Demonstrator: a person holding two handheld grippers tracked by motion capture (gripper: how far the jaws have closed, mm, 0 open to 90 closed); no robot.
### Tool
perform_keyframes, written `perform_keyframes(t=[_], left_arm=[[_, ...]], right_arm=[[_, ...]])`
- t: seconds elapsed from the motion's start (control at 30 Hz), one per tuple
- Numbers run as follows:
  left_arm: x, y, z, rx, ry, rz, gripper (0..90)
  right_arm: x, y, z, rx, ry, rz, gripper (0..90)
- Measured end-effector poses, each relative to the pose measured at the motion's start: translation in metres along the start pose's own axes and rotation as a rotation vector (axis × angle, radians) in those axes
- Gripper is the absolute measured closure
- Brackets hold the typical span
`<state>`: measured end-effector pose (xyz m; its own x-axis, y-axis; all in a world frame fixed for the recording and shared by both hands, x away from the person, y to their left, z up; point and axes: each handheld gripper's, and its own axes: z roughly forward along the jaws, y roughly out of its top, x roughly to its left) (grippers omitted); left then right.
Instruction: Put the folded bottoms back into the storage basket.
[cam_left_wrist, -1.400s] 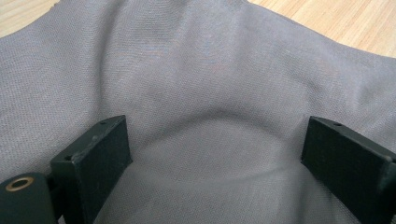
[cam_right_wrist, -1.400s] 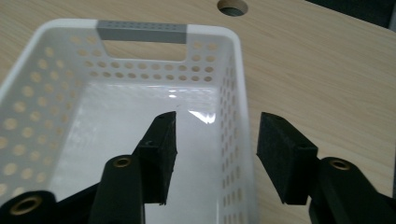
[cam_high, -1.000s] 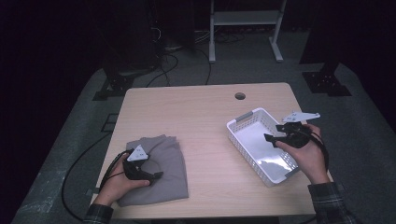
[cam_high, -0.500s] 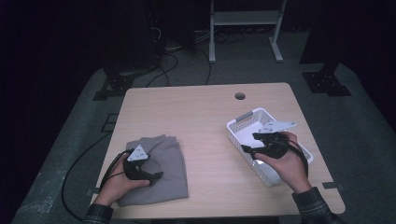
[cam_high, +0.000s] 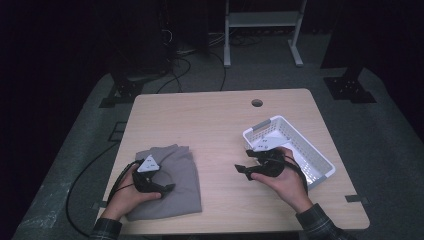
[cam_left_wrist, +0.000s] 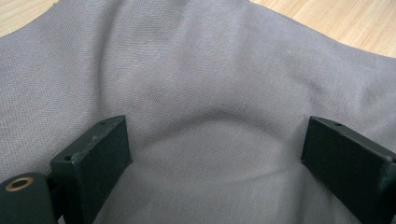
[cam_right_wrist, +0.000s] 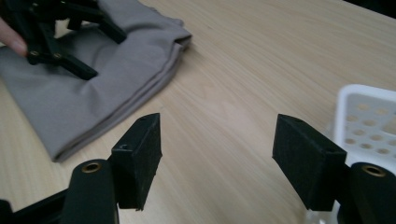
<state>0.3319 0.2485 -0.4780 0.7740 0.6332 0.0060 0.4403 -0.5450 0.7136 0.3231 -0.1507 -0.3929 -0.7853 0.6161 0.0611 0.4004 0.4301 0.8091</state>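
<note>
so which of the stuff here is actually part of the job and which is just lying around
Part of the job:
- folded grey cloth, under the left gripper, whose open jaws rest on it
- right gripper, jaws open with nothing between them, just been opening
- white basket, beside the right hand

Just lying about:
- table, apart from bearing these things
- white stand on the floor behind

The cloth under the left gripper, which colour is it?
Plain grey. The cloth shows best in the left gripper view.
</note>
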Motion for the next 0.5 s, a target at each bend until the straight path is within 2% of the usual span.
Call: perform_keyframes(t=[0.23,0.3,0.5], left_arm=[[-0.001,0.005,0.005,0.005,0.003,0.002,6.3],[-0.002,0.012,0.011,0.015,0.012,-0.003,6.3],[-0.003,0.028,0.027,0.019,0.015,-0.006,6.3]], right_arm=[[0.012,-0.001,0.017,-0.018,0.044,-0.008,31.5],[0.019,-0.003,0.026,-0.011,0.057,-0.031,31.6],[0.026,-0.008,0.040,0.003,0.073,-0.047,31.9]])
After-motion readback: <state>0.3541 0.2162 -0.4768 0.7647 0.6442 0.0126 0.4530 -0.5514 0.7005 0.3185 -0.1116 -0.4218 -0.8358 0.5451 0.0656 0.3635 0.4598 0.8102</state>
